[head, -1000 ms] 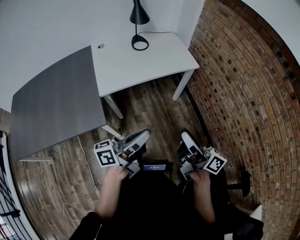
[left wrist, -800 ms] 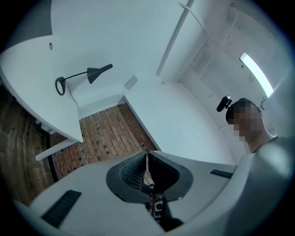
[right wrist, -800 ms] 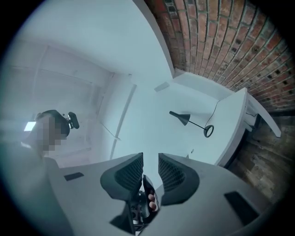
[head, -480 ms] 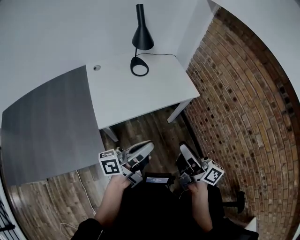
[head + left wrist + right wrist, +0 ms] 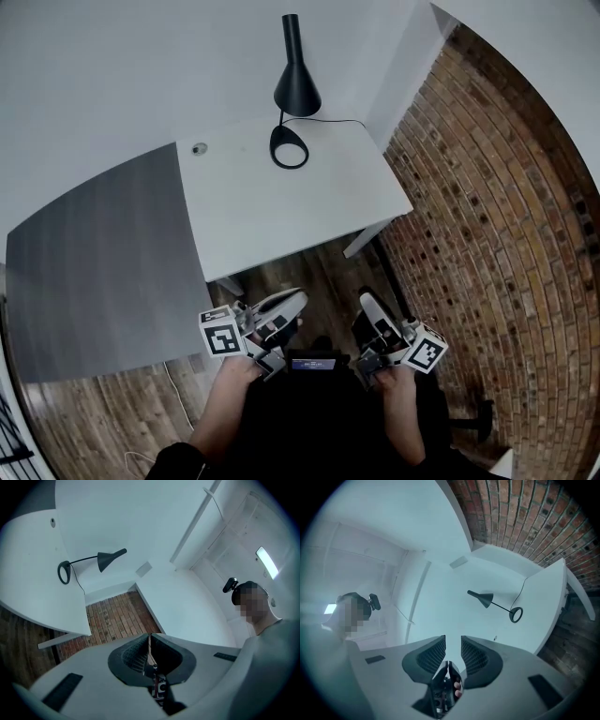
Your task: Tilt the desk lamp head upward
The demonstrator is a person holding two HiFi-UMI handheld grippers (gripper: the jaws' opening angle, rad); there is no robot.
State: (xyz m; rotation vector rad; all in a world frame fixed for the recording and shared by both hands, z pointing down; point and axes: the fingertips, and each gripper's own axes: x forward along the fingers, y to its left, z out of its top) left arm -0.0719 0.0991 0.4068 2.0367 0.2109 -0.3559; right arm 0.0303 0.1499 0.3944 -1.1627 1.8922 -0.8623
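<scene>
The black desk lamp (image 5: 296, 89) stands at the far edge of the white desk (image 5: 281, 211), its cone head pointing down over its ring base (image 5: 289, 148). Both grippers are held low in front of the person, well short of the desk and far from the lamp. The left gripper (image 5: 292, 300) has its jaws shut with nothing between them. The right gripper (image 5: 367, 300) stands open and empty. The lamp (image 5: 107, 560) shows small and far off in the left gripper view. In the right gripper view the lamp (image 5: 483, 598) is just as distant.
A grey desk (image 5: 94, 253) adjoins the white one on the left. A brick wall (image 5: 487, 216) runs along the right side. The lamp's cord (image 5: 342, 121) trails toward the white wall behind. Wooden floor (image 5: 309, 272) lies between the person and the desks.
The person and both grippers have moved forward toward the white desk. The lamp now shows whole and lower in the head view. Neither gripper's jaws changed.
</scene>
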